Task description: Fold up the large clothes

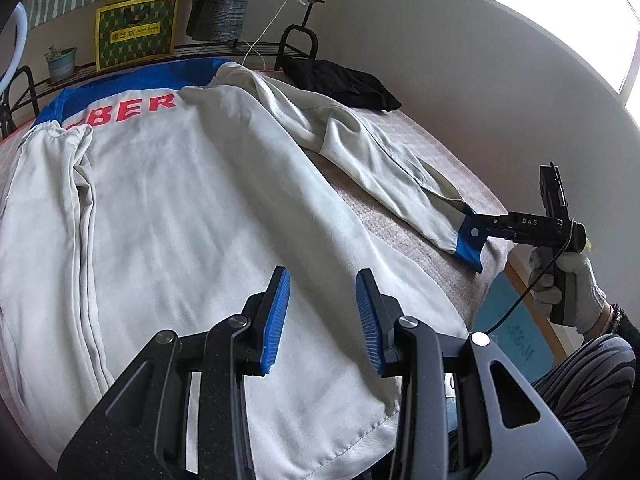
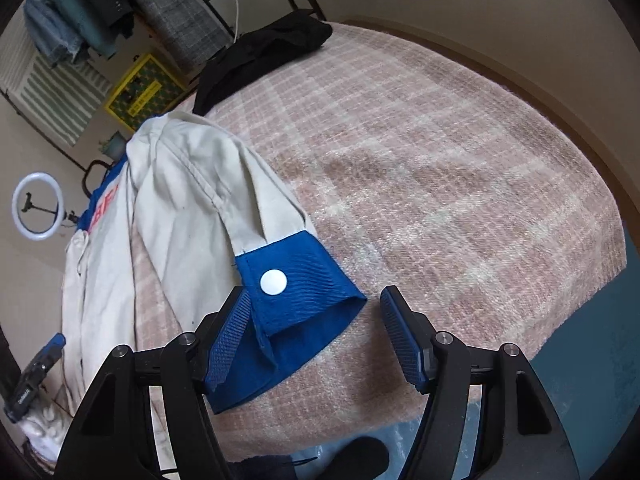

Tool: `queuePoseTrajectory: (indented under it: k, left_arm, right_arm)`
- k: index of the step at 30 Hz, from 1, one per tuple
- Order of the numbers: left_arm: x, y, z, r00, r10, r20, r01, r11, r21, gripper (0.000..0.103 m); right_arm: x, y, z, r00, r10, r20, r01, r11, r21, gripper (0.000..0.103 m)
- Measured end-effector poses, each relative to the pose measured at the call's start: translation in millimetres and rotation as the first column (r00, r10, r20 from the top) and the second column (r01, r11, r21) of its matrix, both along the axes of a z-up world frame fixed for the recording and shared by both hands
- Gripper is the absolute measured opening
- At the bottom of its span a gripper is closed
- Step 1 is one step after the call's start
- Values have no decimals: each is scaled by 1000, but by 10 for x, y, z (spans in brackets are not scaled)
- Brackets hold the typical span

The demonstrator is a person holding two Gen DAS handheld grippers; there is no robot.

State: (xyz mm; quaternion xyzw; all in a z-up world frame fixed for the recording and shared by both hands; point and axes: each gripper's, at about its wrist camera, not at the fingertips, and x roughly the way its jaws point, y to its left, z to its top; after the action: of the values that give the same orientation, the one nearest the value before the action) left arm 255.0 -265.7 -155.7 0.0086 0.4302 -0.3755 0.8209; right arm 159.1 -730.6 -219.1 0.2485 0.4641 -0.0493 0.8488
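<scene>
A large off-white jacket (image 1: 180,200) with a blue yoke and red letters lies back-up on the bed. Its right sleeve (image 1: 360,148) stretches out toward the bed's corner and ends in a blue cuff (image 2: 296,308) with a white snap. My left gripper (image 1: 322,276) hovers open over the jacket's lower back, with nothing between its pads. My right gripper (image 2: 314,294) is open around the cuff: the left pad lies against the cuff's edge, the right pad stands clear of it. In the left wrist view a gloved hand (image 1: 568,284) holds the right gripper (image 1: 480,226) at the cuff (image 1: 470,240).
A pink plaid cover (image 2: 440,160) spreads over the bed. A black garment (image 2: 260,60) lies crumpled at the far end. Behind stand a metal rack, a yellow bag (image 1: 136,32), a potted plant (image 1: 60,62) and a ring light (image 2: 38,206). The bed's edge drops off just past the cuff.
</scene>
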Motion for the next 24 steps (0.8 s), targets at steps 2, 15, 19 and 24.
queuePoseTrajectory:
  k: [2,15,19,24]
  left_arm:
    - [-10,3,8,1000,-2,10,2,1000,4,34]
    - [-93,40,-25,1000,-17,13,16,999,36,34]
    - [-55,15,-41,1000,-12,-3,12,999,40,34]
    - [88,118,25,999,43,-30,-43,999,2,34]
  right_arm:
    - [36,53,-15,1000,20,-16,-20,1000,-12,31]
    - [-148,-638,1427,940,-195,280,266,932,-245,5]
    - [0,-535,1764,944,-121,306,206,943,-262,5]
    - [2,-10,1919,946,35,322,49,968,-248,5]
